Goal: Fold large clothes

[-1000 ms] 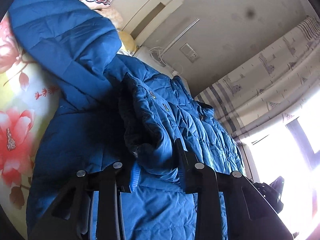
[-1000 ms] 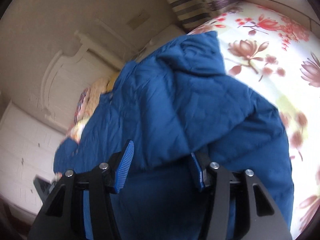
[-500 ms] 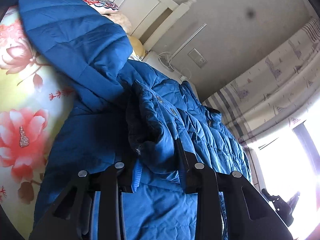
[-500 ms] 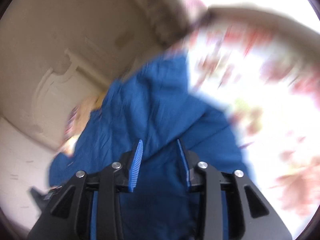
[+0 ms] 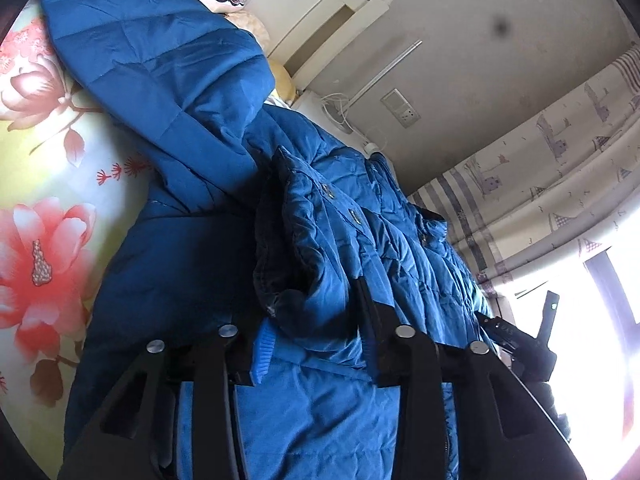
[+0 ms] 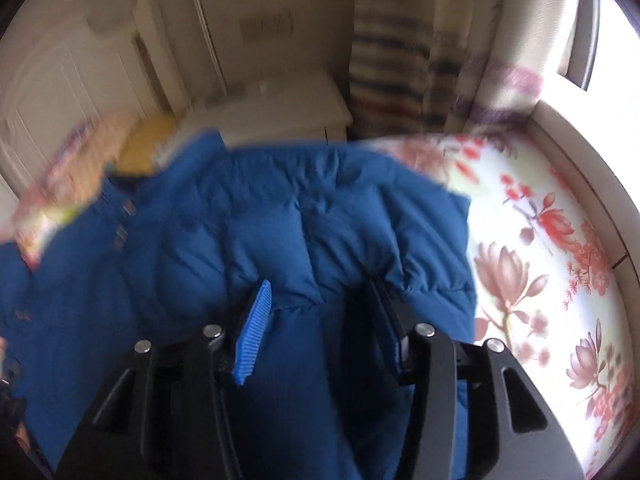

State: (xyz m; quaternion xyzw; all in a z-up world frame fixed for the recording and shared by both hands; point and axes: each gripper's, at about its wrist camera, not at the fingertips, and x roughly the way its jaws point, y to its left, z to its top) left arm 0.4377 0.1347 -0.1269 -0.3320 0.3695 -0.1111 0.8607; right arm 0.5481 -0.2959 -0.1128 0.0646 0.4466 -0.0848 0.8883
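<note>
while the left gripper (image 5: 316,328) is easing its pinch on the blue padded jacket (image 5: 192,128) lying on the floral bedspread (image 5: 36,184), the right gripper (image 6: 324,316) is spreading, having let go, leaving that fold laid.

Right tongs (image 6: 316,320): jaws opening, nothing clamped between the ribbed blue pads (image 6: 254,330). Below them the blue padded coat (image 6: 280,220) lies spread on the floral bed sheet (image 6: 552,260). View is motion-blurred; white headboard (image 6: 80,80) behind.
</note>
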